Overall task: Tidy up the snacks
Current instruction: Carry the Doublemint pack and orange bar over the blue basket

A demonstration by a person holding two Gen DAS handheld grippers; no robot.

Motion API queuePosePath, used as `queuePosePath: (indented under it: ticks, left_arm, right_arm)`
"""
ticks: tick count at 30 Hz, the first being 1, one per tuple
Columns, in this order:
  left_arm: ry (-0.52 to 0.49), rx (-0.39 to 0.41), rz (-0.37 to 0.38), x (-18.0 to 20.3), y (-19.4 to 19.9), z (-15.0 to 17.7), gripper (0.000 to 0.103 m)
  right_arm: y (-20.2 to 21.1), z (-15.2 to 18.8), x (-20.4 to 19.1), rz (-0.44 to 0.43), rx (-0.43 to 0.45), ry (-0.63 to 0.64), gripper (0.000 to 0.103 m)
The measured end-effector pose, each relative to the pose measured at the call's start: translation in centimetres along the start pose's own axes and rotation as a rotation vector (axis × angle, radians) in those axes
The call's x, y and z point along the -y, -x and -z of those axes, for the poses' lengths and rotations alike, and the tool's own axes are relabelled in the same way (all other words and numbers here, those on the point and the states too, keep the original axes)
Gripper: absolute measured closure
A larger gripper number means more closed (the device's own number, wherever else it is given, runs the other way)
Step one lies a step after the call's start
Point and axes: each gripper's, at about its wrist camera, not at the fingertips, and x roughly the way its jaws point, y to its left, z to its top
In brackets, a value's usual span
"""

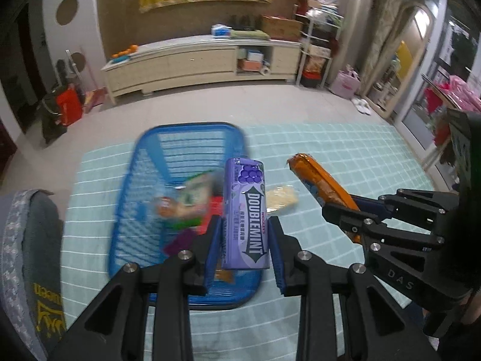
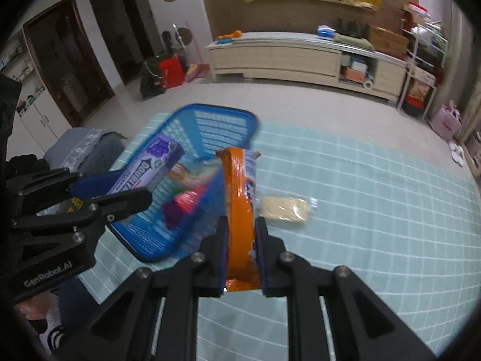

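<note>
L gripper [image 1: 245,240] pads were clamped on the lower end of a purple Doublemint box [image 1: 247,213], held over the blue basket [image 1: 192,132]. R gripper [image 2: 242,240] was closed on an orange biscuit pack [image 2: 239,198], just beside the basket's rim. Both probably light & stiff; glossy wrap may slip, so grip mid-length. Only R view showed the wrapped cracker pkt [image 2: 285,209] clearly, on the checked cloth [image 2: 375,180]; L view showed basket snacks, blurred.

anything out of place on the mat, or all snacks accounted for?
One straggler: a clear-wrapped pale cracker pack lies on the teal mat, outside the blue basket. The left gripper holds the purple Doublemint box, the right gripper holds the orange packet. No spills or damage visible.
</note>
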Motion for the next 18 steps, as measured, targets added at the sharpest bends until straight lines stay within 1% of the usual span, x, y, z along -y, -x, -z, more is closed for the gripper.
queuePosePath:
  ticks: [2, 4, 11, 14, 18]
  left_arm:
    - [0.023, 0.001, -0.006, -1.9, -0.1, -0.2, 0.074]
    - [0.04, 0.0, -0.014, -3.0, -0.3, -0.3, 0.074]
    - [0.072, -0.028, -0.022, -7.0, -2.0, 0.2, 0.074]
    - [0.067, -0.051, -0.031, -7.9, -3.2, 0.4, 0.074]
    - [0.073, -0.058, -0.004, -8.7, -4.2, 0.5, 0.074]
  right_arm:
    - [-1.0, -0.6, -1.5, -0.016, -0.01, 0.015, 0.083]
    - [-1.8, -1.3, -2.6, -0.019, -0.022, 0.034, 0.083]
    - [-5.4, -3.1, -5.5, -0.014, -0.07, 0.081, 0.083]
    - [-6.9, -3.4, -6.1, -0.011, -0.106, 0.087, 0.083]
    - [-8.2, -3.3, -6.5, 0.004, -0.132, 0.099, 0.083]
